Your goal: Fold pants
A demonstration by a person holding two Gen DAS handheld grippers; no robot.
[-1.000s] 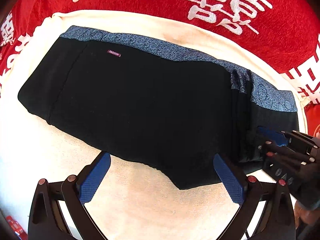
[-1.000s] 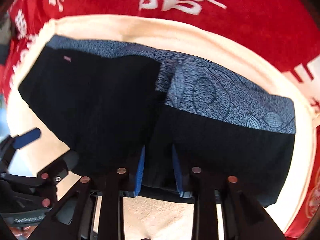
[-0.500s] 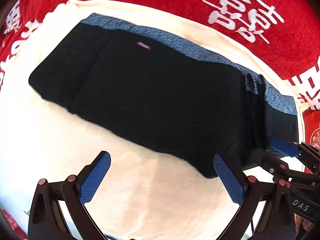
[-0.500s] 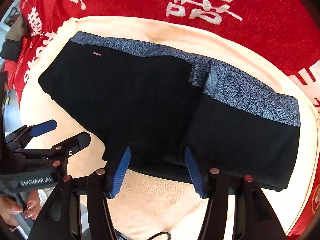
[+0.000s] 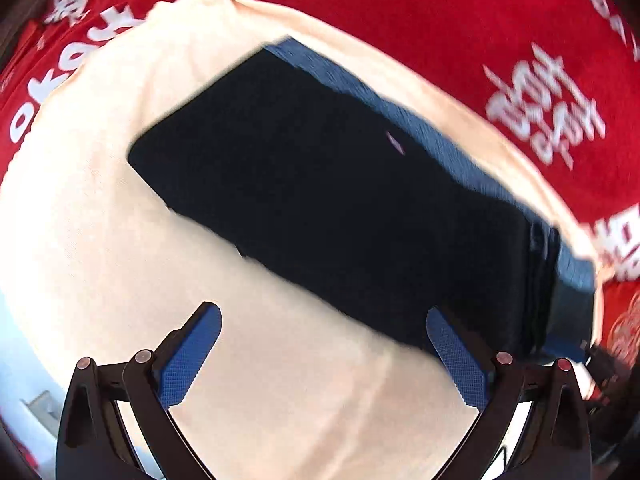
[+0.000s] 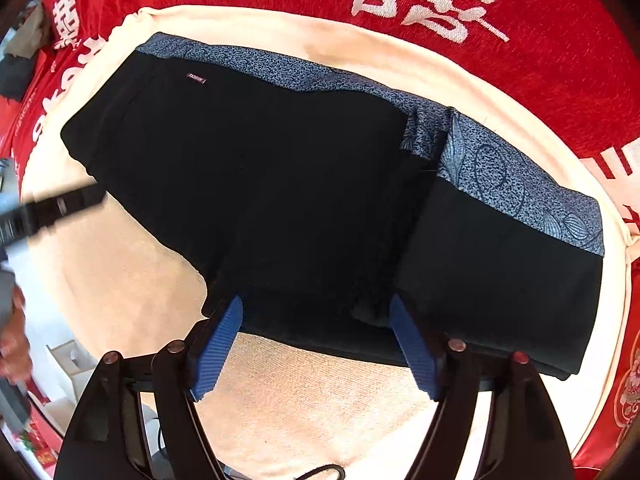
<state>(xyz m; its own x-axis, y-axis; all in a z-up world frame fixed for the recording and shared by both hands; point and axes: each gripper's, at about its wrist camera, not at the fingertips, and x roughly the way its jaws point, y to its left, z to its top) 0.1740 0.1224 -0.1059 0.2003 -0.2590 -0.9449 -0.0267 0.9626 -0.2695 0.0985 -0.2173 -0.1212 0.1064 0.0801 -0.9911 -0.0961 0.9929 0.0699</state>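
The black pants [image 6: 304, 200] with a blue patterned waistband [image 6: 516, 176] lie folded on a cream cloth [image 6: 328, 408]. In the right wrist view my right gripper [image 6: 318, 340] hovers over the near hem with its jaws opening. Fabric lies below the gap, and the pads do not press on it. My left gripper [image 5: 324, 354] stands open over bare cream cloth [image 5: 280, 380], off the near edge of the pants [image 5: 340, 200]. That view is blurred. The left gripper also shows as a dark blurred shape [image 6: 52, 212] at the left edge of the right wrist view.
A red blanket with white characters [image 6: 520, 40] lies under and around the cream cloth. A person's hand [image 6: 12, 344] shows at the left edge of the right wrist view. Small red and white items [image 6: 44, 456] lie low at the left.
My right gripper has let go of the pants' near hem and spread its jaws wide. My left gripper has slid left along the near edge, away from the right gripper, staying open.
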